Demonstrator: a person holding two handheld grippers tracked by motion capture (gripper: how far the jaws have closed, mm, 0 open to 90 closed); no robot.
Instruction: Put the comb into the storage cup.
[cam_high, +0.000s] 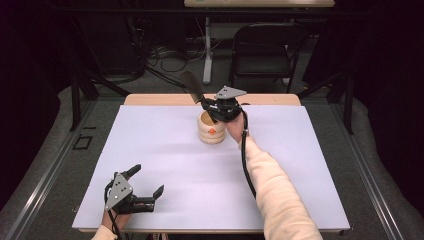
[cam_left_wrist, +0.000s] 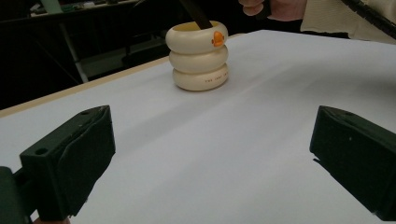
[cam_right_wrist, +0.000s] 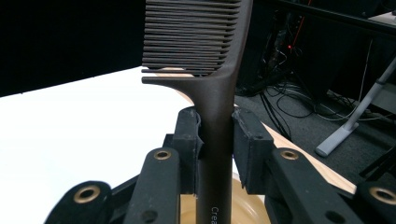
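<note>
A dark brown comb (cam_right_wrist: 205, 51) stands nearly upright, its handle clamped between the pads of my right gripper (cam_right_wrist: 215, 140), which is shut on it. Its lower end reaches into a cream ringed holder (cam_high: 211, 128) with an orange mark, standing at the far middle of the white mat (cam_high: 175, 165). From above, the comb (cam_high: 192, 85) leans up and to the left of the right gripper (cam_high: 214, 109). My left gripper (cam_high: 148, 189) rests open near the front left edge, with nothing between its jaws. Ahead of it stands the holder (cam_left_wrist: 198, 56) with the comb handle (cam_left_wrist: 196, 13) in it.
A folding chair (cam_high: 265, 47), a table leg (cam_high: 207, 50) and cables lie on the floor beyond the table. Dark frame struts (cam_high: 80, 90) stand at both far corners. The wooden table edge (cam_high: 150, 100) shows past the mat.
</note>
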